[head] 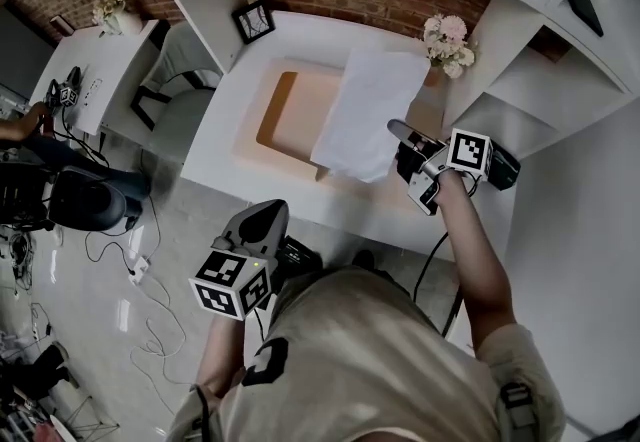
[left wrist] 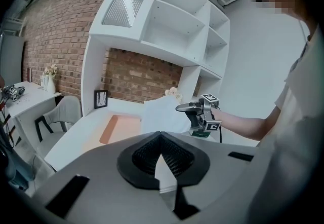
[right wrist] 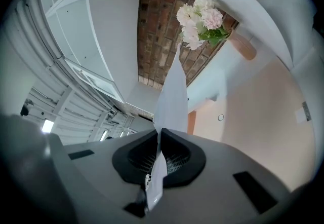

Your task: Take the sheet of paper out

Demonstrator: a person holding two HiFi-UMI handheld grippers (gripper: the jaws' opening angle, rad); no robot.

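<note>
My right gripper (head: 394,128) is shut on the near right edge of a white sheet of paper (head: 366,114) and holds it up, tilted, above the white desk (head: 215,145). Under the sheet lies a peach-coloured flat pad or folder with an orange left edge (head: 275,110). In the right gripper view the paper (right wrist: 172,95) runs edge-on out from between the closed jaws (right wrist: 159,132). The left gripper (head: 265,214) hangs low in front of the desk, jaws together, holding nothing. Its own view shows the right gripper (left wrist: 181,108) with the sheet (left wrist: 161,115).
A bunch of pale flowers (head: 447,38) stands at the back right of the desk, a small framed picture (head: 253,20) at the back left. White shelves (head: 530,80) rise on the right. A grey chair (head: 185,80) and floor cables (head: 140,270) lie to the left.
</note>
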